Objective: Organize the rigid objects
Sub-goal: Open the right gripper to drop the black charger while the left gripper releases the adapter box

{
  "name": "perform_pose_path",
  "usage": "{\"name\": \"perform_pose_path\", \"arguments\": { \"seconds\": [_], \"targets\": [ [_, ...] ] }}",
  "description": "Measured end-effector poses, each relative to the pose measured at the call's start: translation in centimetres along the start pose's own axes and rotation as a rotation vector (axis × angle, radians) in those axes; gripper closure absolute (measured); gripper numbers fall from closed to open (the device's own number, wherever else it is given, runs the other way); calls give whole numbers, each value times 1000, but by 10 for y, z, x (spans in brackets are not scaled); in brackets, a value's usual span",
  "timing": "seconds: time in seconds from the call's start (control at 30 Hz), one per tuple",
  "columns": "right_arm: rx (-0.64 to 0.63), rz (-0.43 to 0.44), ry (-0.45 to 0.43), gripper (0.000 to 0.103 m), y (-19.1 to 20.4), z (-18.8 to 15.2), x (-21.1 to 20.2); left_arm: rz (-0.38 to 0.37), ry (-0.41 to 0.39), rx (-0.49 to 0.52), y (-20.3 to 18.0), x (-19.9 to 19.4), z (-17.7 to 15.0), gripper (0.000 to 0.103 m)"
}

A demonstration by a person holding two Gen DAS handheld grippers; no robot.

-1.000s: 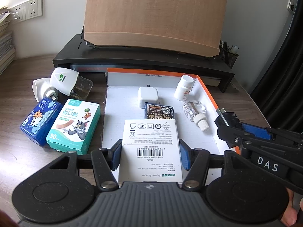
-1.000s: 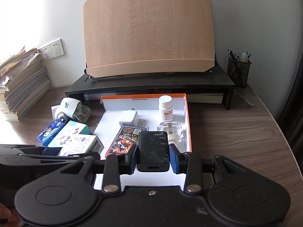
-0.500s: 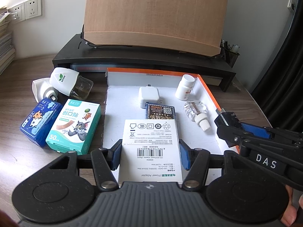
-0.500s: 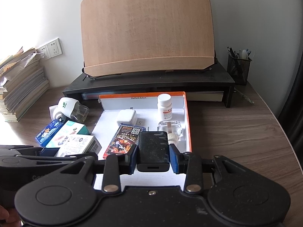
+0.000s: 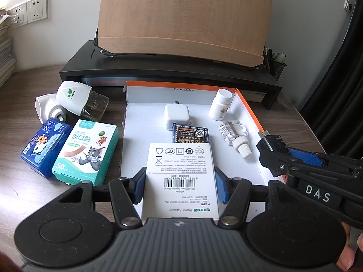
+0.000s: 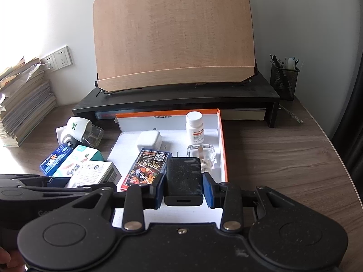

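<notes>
Wooden desk carries everything. Black riser shelf along the far edge, big tilted wooden board standing on it. Stack of papers and books at far left edge by the wall, mesh pen cup at far right corner beside the shelf.

Shallow white tray box with orange rim sits mid-desk, just in front of the shelf. Inside: white charger cube near the far wall, white pill bottle upright in the far right corner, clear small bottle with white cap lying on its side by the right wall, dark card pack flat in the middle, just in front of the cube.

Left of the tray on bare desk: teal bandage box, blue box touching its left side, white plug-in vaporizer with glass bottle lying behind them.

Left gripper clenched on white power adapter box, barcode face up, held over the tray's near edge. Right gripper clamped on black charger block, over the tray's near right part; clear bottle just beyond it. Both grippers side by side, near each other. Fingertips of a hand visible at lower right of the left wrist view.
</notes>
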State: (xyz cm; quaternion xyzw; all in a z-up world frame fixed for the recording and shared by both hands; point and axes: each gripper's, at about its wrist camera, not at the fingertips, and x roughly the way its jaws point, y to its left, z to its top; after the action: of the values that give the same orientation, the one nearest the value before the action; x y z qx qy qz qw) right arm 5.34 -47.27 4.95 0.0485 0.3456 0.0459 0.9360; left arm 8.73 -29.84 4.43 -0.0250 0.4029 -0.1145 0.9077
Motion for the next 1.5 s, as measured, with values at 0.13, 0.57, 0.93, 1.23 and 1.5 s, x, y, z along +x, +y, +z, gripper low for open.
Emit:
{"name": "perform_pose_path", "arguments": {
  "seconds": [0.13, 0.57, 0.93, 1.23, 1.5],
  "targets": [
    [1, -2, -3, 60, 0, 0, 0, -1, 0, 2, -1, 1, 0, 43],
    [-1, -6, 1, 60, 1, -1, 0, 0, -5, 0, -3, 2, 1, 43],
    [-4, -2, 9, 60, 2, -3, 1, 2, -4, -3, -2, 0, -1, 44],
    [-17, 0, 14, 68, 5, -3, 3, 2, -2, -3, 0, 1, -1, 43],
    [-19, -9, 5, 68, 4, 1, 5, -2, 8, -2, 2, 3, 0, 43]
  ]
}}
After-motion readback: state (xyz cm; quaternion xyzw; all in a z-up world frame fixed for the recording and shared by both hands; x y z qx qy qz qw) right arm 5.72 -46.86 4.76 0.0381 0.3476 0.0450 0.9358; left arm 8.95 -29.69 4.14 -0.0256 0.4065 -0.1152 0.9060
